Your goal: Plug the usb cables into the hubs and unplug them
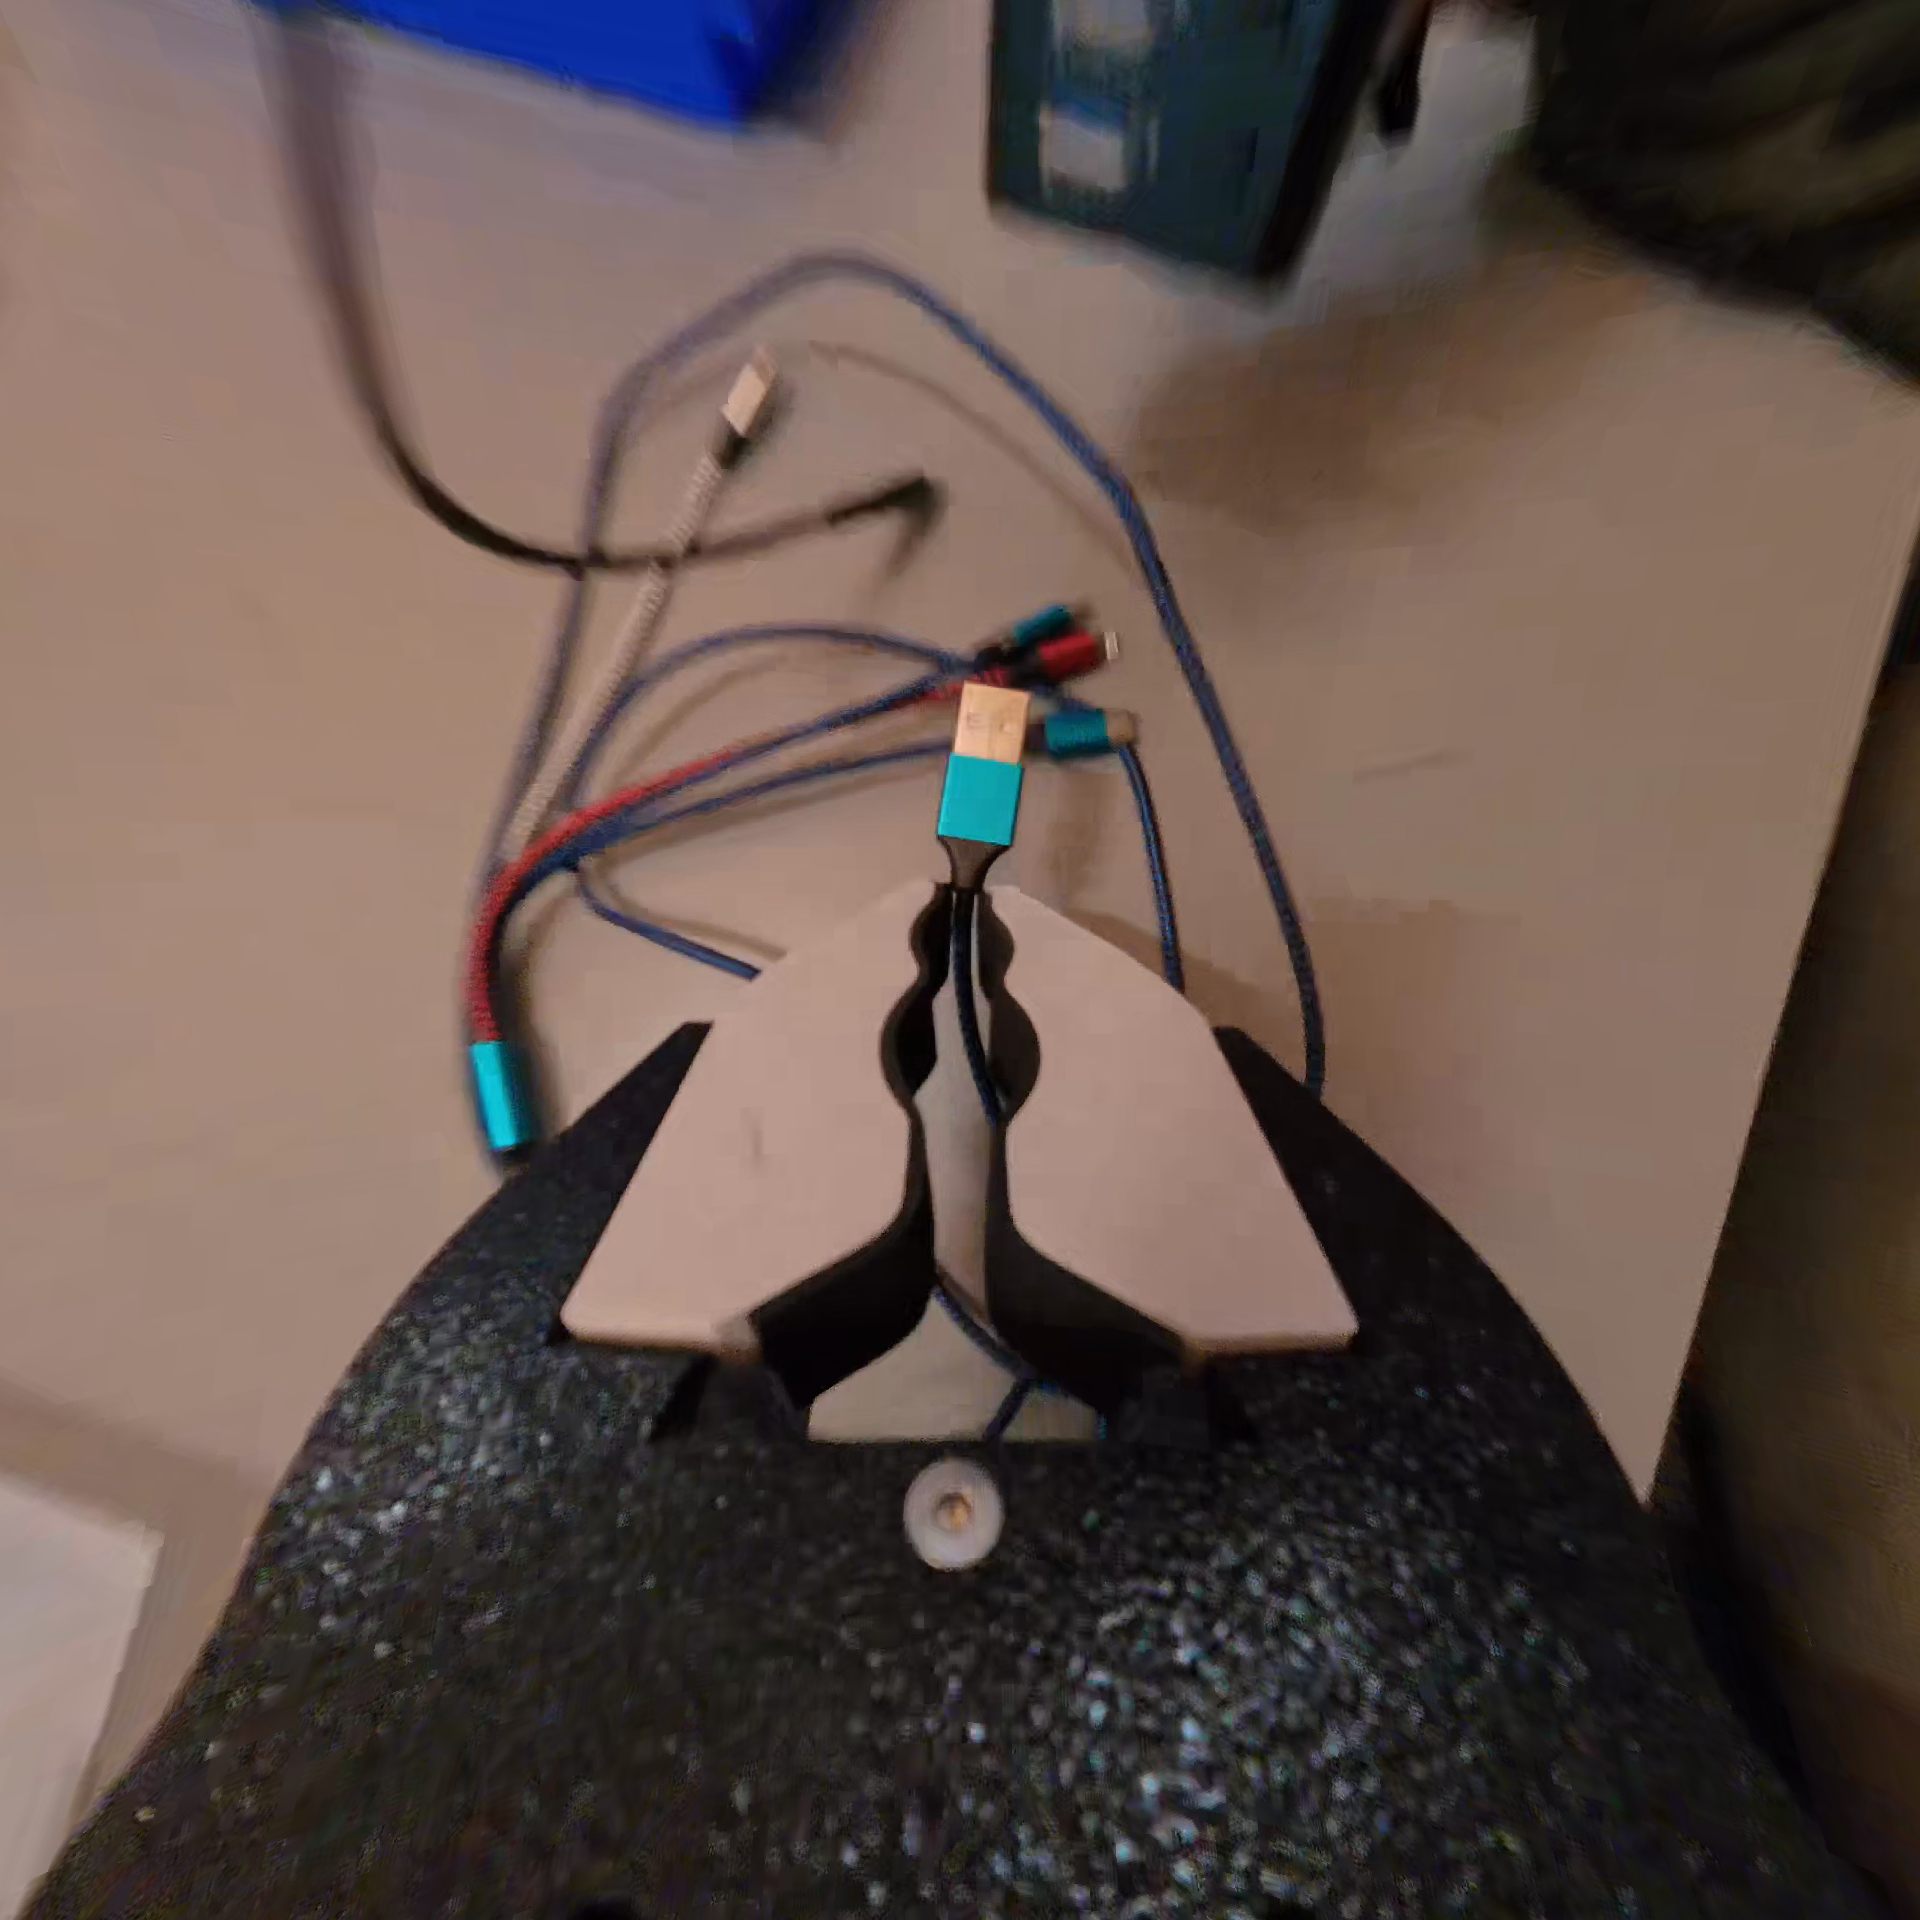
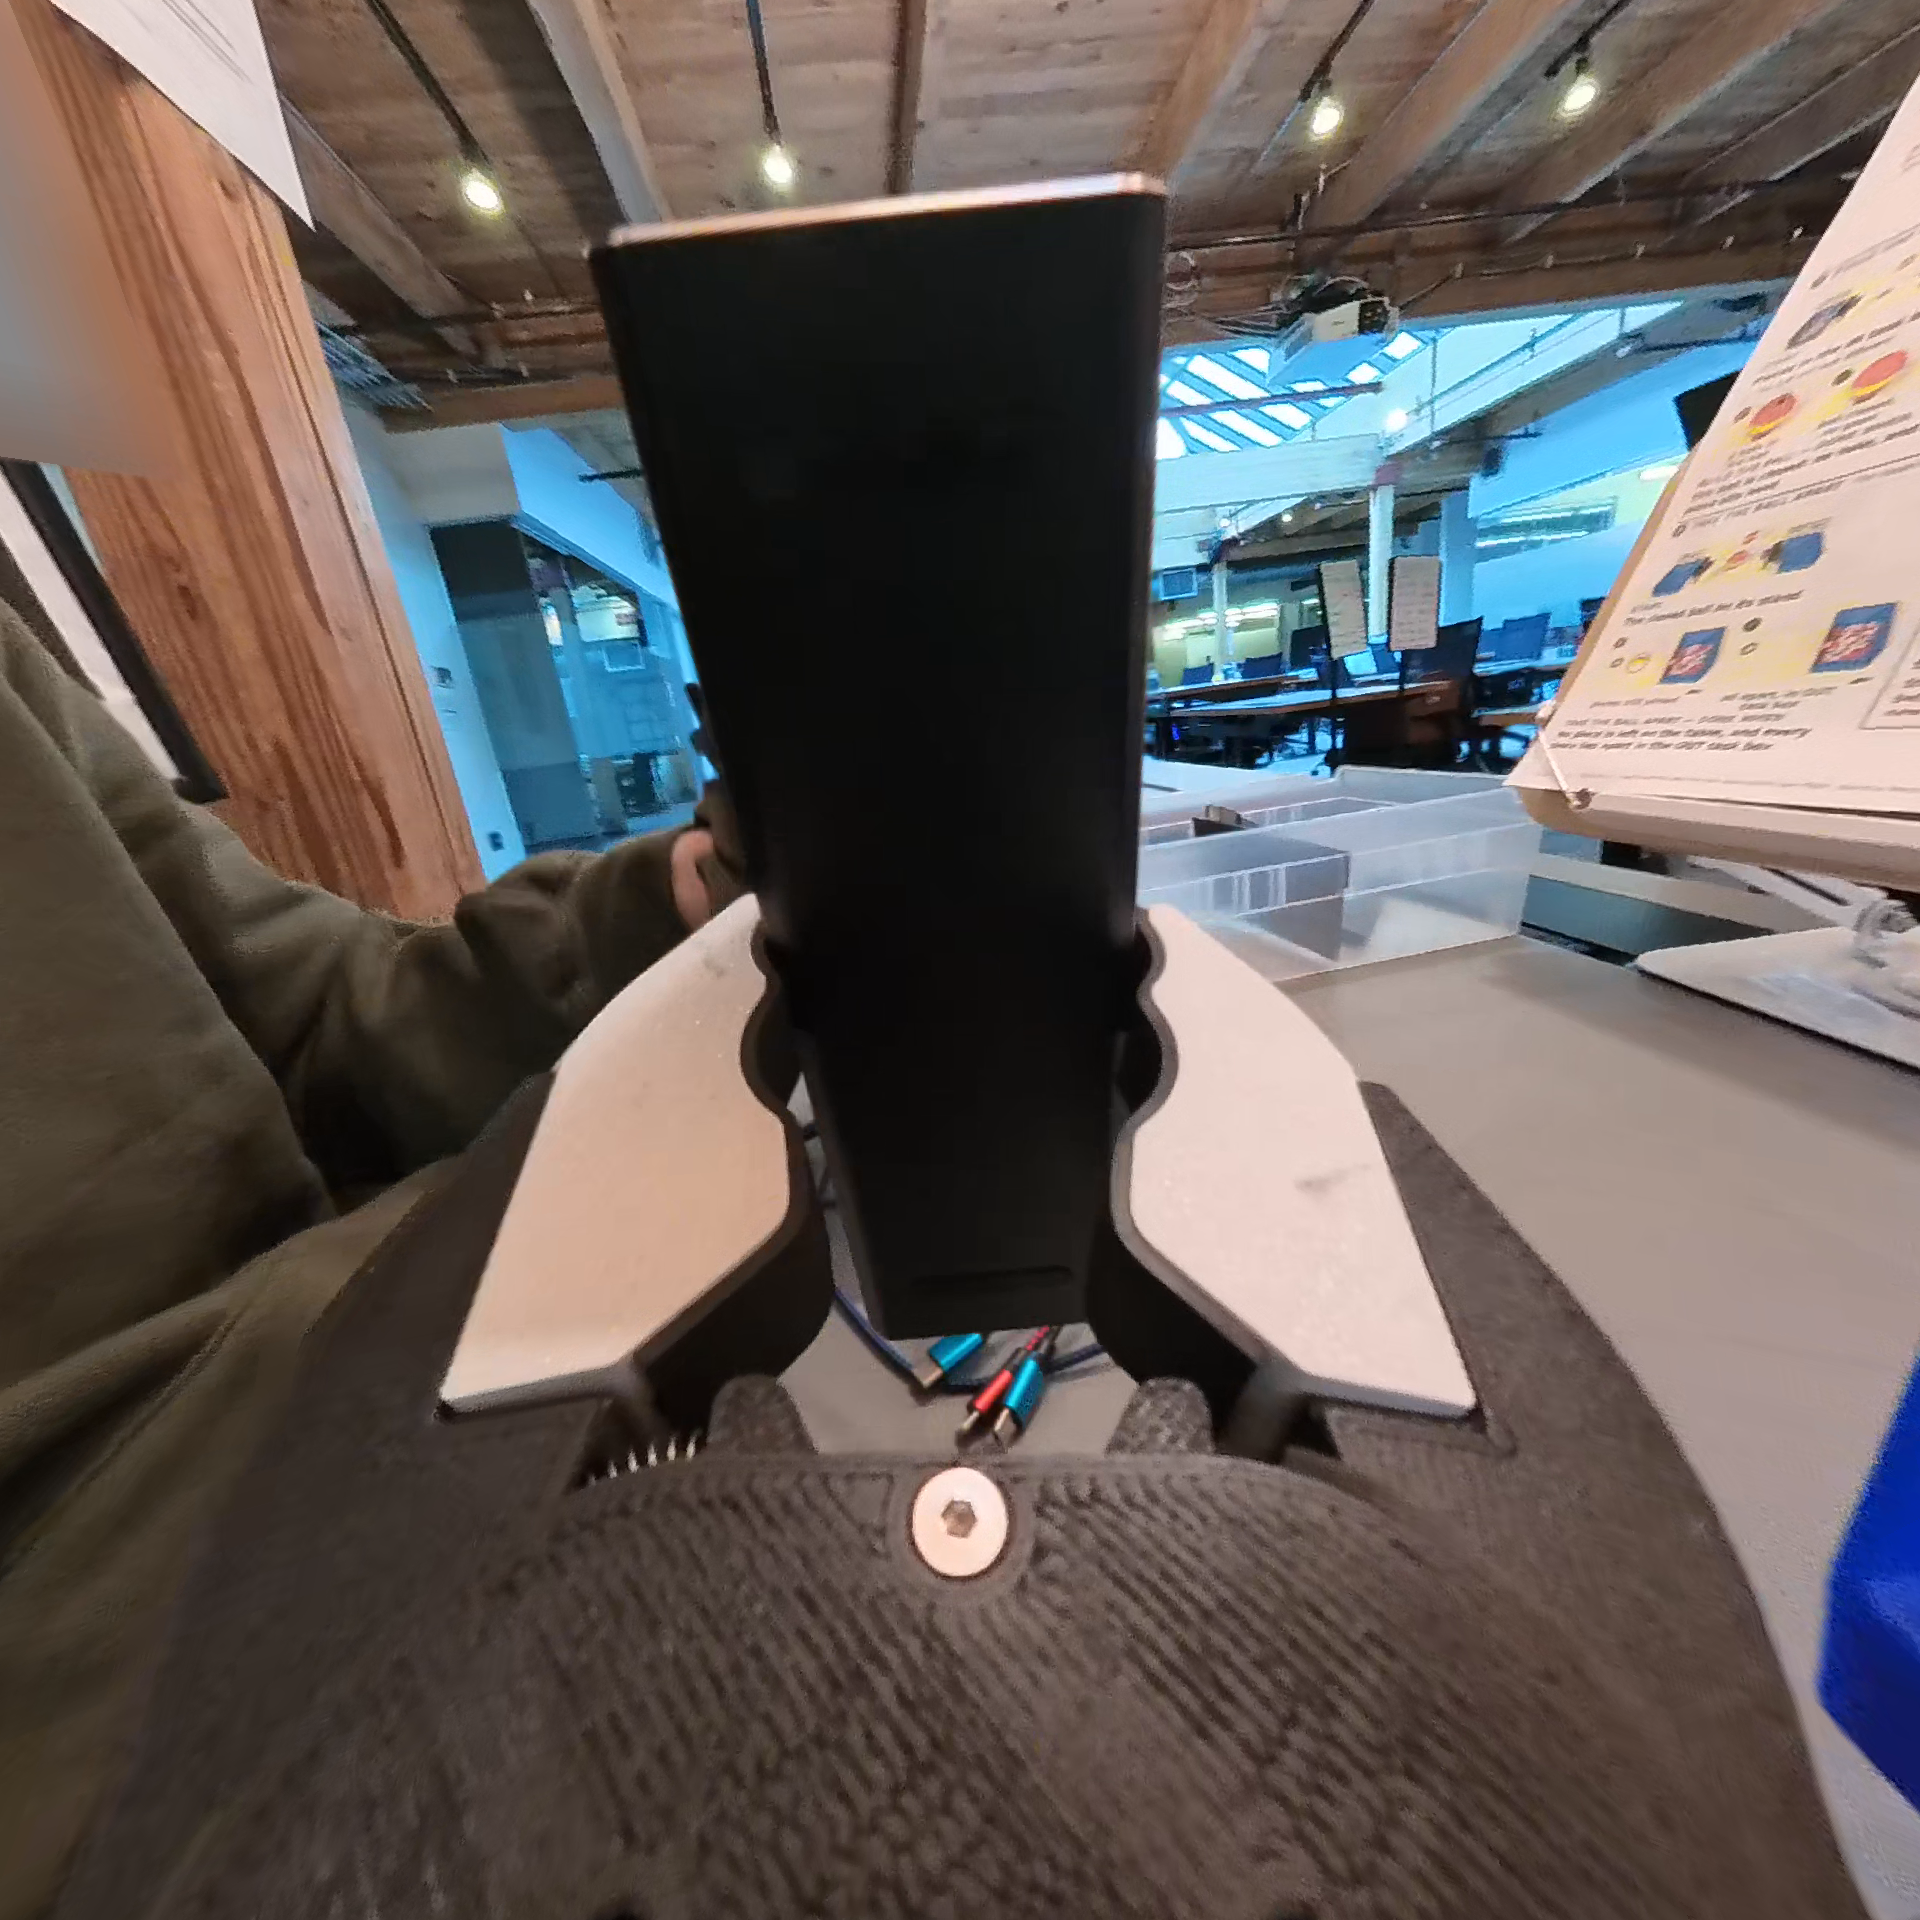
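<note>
My left gripper [image 1: 966, 899] is shut on a blue braided usb cable [image 1: 966, 997] just behind its plug. The teal plug with a metal tip [image 1: 985, 774] sticks out past the fingertips, above the table. Several loose cables lie beyond it: small teal and red connectors [image 1: 1060, 649], a red and blue braided cable [image 1: 540, 883], a white braided cable with a silver plug [image 1: 748, 400] and a black cable [image 1: 499, 530]. My right gripper [image 2: 948, 956] is shut on a long black hub [image 2: 894, 644], held upright and lifted off the table. Small connectors [image 2: 997, 1382] show beneath it.
A blue box [image 1: 582, 42] and a dark box [image 1: 1164, 125] stand at the table's far edge. In the right wrist view, a clear plastic bin [image 2: 1340, 873] and an instruction sheet on a stand [image 2: 1766, 540] are at the right; a person's olive sleeve [image 2: 208, 987] is at the left.
</note>
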